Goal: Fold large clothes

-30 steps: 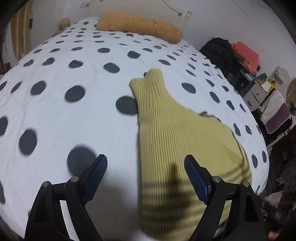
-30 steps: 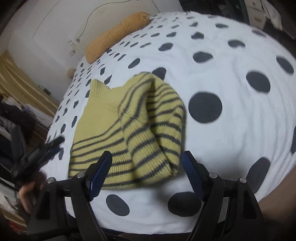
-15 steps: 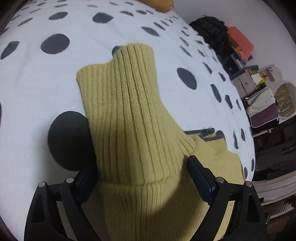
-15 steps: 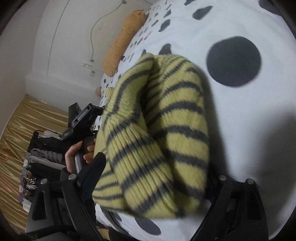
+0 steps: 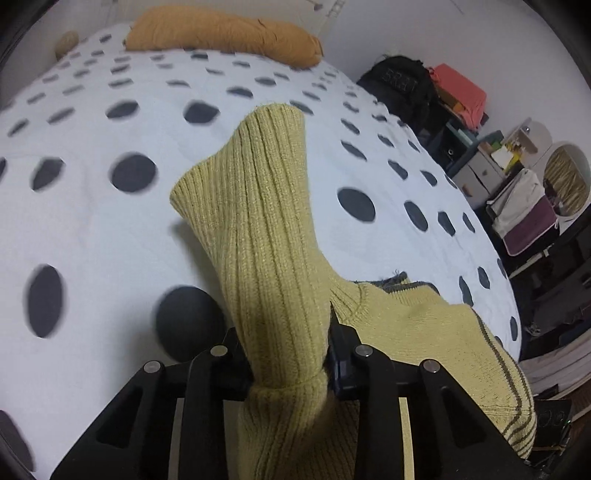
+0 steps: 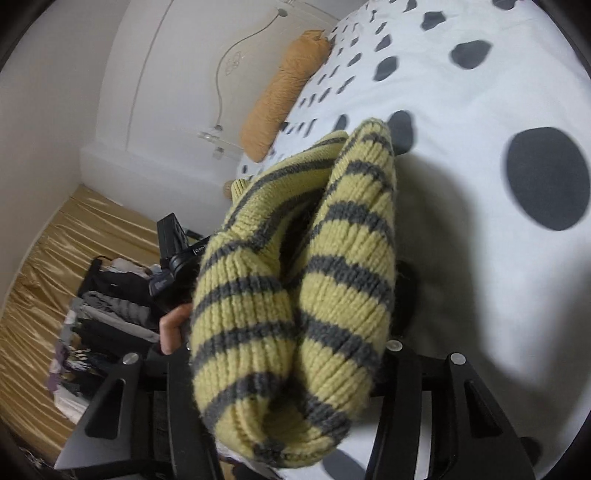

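A folded yellow knit sweater (image 5: 258, 229) with grey stripes lies on the white bed cover with dark dots (image 5: 92, 221). My left gripper (image 5: 290, 363) is shut on its plain ribbed collar end, which stands up bunched between the jaws. My right gripper (image 6: 288, 354) is shut on the thick striped fold (image 6: 295, 314) at the other end and holds it lifted. The left gripper's camera body and the hand holding it (image 6: 173, 328) show past the stripes in the right wrist view.
An orange bolster pillow (image 5: 221, 33) lies at the head of the bed. Bags, boxes and a small cabinet (image 5: 461, 122) stand to the right of the bed. A clothes rack (image 6: 103, 317) and gold curtain (image 6: 37, 277) stand to its left.
Both grippers moved from open above the sweater down onto it and closed, the left on the collar end and the right on the striped fold. The sweater's ends are now bunched and lifted.
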`<state>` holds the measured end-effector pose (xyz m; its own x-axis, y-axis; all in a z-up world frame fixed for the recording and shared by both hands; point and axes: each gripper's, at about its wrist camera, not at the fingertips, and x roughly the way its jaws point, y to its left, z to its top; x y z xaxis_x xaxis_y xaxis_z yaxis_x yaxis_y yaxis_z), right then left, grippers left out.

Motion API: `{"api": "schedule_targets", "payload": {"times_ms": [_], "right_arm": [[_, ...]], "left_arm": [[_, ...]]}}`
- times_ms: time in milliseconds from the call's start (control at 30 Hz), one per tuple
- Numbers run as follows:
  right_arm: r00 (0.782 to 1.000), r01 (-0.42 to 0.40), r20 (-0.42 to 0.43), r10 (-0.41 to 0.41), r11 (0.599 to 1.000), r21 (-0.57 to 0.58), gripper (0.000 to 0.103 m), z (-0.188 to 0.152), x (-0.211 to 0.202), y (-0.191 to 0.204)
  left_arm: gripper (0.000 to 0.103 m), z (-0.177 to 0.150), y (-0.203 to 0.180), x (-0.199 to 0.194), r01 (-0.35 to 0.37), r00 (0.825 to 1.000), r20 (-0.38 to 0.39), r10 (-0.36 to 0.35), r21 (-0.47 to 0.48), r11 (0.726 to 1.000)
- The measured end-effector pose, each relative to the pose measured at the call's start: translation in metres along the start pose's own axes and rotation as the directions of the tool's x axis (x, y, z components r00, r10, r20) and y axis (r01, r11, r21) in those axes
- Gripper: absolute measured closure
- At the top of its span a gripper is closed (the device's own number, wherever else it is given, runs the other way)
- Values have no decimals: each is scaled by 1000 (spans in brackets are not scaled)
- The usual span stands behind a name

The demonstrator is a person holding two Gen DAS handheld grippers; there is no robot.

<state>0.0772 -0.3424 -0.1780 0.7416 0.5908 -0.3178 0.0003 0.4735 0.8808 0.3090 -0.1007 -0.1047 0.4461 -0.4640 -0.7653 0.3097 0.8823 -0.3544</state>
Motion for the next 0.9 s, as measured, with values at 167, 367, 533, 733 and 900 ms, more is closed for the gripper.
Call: {"api": "schedule_targets", "payload": {"times_ms": [167,367,533,733,900], "right_arm": [[981,-169,-91,173,984,49,51,-14,52,31],[974,-109,-190,122,991,75,52,-42,129,39],[983,3,-183,9,998,67,51,-57,147,21],[974,136,-178,-139,990,-28,41,-60,114,51],[926,366,23,-377,880,-304,37,-46,54,119]], "left_arm": [[73,21,50,-77,-86,991,96,92,-63,994],[71,20,134,-52,-194,981,-44,190,-101,976],[66,9,166,-7,-179,981,-88,171,-94,979],[47,8,158,-43,-225,974,-47,221,-81,971],[16,-14,126,-142,-399,909,81,408,-105,911]]}}
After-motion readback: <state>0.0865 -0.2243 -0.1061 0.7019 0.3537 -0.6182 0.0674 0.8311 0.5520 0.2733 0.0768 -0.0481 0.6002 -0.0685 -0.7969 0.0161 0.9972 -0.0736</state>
